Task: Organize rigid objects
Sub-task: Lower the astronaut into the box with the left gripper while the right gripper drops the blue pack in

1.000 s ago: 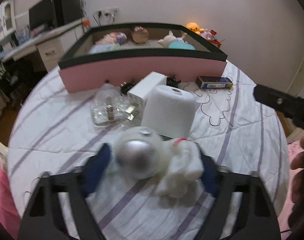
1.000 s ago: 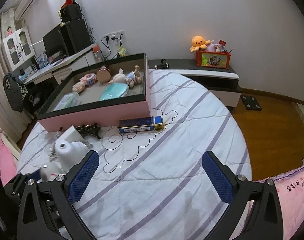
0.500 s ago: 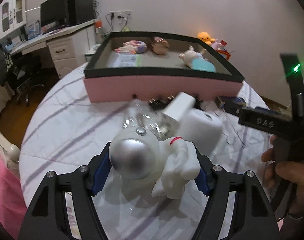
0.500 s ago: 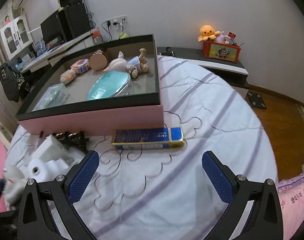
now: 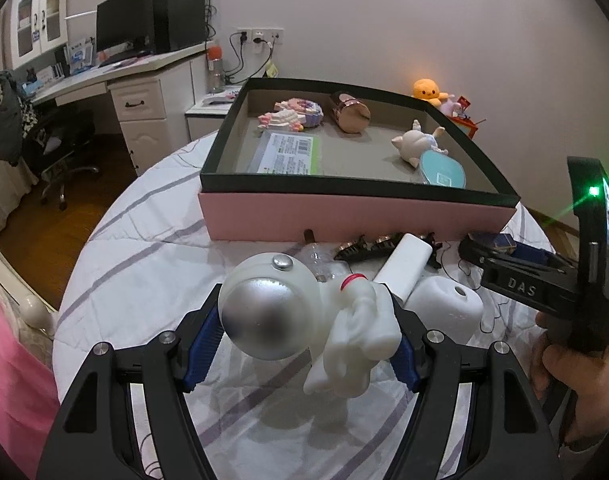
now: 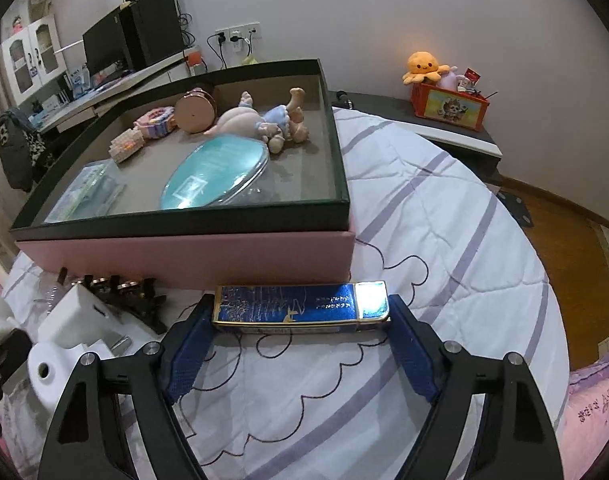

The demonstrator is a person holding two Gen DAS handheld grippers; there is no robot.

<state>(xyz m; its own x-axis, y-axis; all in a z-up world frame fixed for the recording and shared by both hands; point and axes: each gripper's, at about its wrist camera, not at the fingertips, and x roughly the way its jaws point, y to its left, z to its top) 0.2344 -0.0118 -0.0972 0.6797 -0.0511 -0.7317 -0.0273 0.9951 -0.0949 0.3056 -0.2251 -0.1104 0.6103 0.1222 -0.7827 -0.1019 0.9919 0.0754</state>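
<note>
While L tool (image 5: 300,332) grips astronaut (image 5: 304,320), R tool (image 6: 300,344), just closing, brackets crosswise blue box (image 6: 300,306).

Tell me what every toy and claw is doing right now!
Left claw: shut on the astronaut toy, lifted off the bed.
Right claw: has just been closing, pads at both ends of the blue box.
Blue box: lying flat on the bed.
Pink box: open, toys inside.
</note>
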